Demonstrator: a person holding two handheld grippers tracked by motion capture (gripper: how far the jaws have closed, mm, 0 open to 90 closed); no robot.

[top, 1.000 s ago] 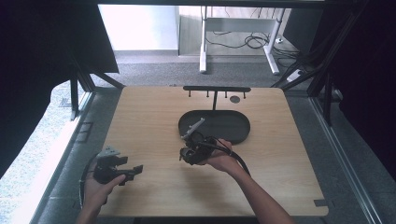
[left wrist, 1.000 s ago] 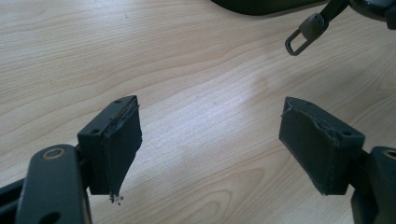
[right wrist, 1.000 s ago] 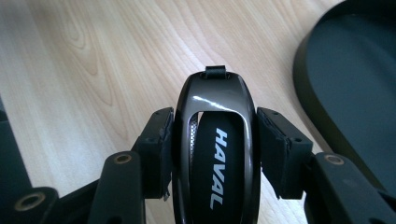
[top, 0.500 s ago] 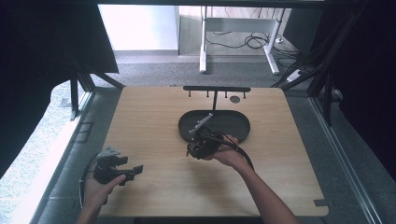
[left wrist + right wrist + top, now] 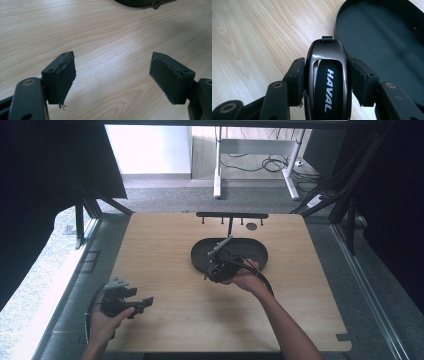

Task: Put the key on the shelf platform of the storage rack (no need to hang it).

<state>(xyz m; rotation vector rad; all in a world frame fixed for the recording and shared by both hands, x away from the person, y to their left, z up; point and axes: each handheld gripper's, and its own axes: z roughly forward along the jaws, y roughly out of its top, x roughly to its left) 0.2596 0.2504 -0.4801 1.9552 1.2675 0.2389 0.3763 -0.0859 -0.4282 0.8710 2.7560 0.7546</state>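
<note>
haval key fob between right gripper fingers

The high view looks forward and down over the whole desk from the person's side. Each gripper view rides low, looking along its own jaws close to the wood. All three share the dark oval tray.

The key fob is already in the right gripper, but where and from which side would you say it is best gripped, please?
Grip the key fob across its narrow width, on its two long flat sides, coming in along its length, as the right gripper does now: the curved glossy face offers no flat pad contact.
</note>
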